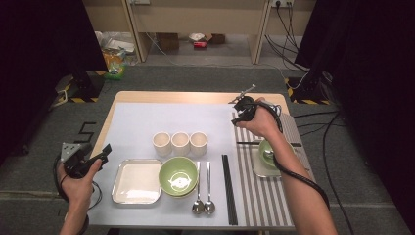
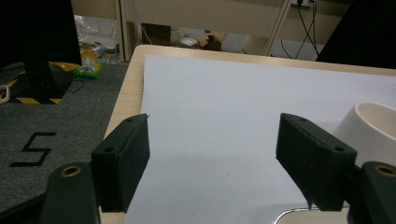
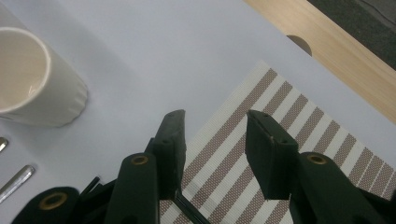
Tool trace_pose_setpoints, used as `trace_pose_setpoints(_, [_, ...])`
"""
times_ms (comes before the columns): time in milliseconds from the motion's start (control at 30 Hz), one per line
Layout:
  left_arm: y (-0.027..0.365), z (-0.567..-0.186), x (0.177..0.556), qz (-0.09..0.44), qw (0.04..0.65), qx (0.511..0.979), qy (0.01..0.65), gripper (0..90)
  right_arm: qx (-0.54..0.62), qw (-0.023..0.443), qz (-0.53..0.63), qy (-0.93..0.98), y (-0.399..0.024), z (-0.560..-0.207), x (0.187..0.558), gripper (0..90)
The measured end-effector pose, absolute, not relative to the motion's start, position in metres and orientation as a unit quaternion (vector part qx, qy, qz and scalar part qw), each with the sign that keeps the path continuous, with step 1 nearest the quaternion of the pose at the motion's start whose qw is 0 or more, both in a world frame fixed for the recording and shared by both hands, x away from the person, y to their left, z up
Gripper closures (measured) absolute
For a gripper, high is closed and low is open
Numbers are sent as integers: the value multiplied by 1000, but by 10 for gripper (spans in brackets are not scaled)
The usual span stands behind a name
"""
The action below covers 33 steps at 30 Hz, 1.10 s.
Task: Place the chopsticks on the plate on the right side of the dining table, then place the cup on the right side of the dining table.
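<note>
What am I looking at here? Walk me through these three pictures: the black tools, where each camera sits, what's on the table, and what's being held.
There is no robot here: a person stands at a table and holds a two-jaw gripper in each hand. The high view looks down from above the person's side. In it, the left gripper hangs by the table's left edge and the right gripper is over the striped placemat.

The other two pictures come from cameras riding on the grippers, looking along their black jaws. Both pairs of jaws stand open with nothing between them, so nothing is held.

On the table's white mat lie three cream cups, a square tray, a stack of green bowls, two spoons and black chopsticks. On the placemat sits a plate with a small green bowl, partly hidden by the forearm.
</note>
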<state>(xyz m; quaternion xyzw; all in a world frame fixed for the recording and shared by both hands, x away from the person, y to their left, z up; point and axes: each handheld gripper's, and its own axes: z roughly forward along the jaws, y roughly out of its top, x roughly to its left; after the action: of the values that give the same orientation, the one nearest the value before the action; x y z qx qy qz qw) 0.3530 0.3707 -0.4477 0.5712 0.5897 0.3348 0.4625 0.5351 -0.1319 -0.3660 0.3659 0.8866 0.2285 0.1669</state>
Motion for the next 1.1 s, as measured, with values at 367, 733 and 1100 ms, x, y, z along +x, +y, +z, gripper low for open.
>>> trace_pose_setpoints(367, [369, -448, 354, 333, 462, 574, 589, 251, 369, 168, 233, 884, -128, -364, 535, 575])
trace_pose_setpoints(733, [368, -448, 355, 334, 460, 576, 587, 251, 364, 163, 242, 884, -118, -364, 534, 573])
trace_pose_setpoints(1100, [366, -450, 355, 332, 459, 579, 586, 251, 363, 152, 242, 887, -99, -367, 532, 568])
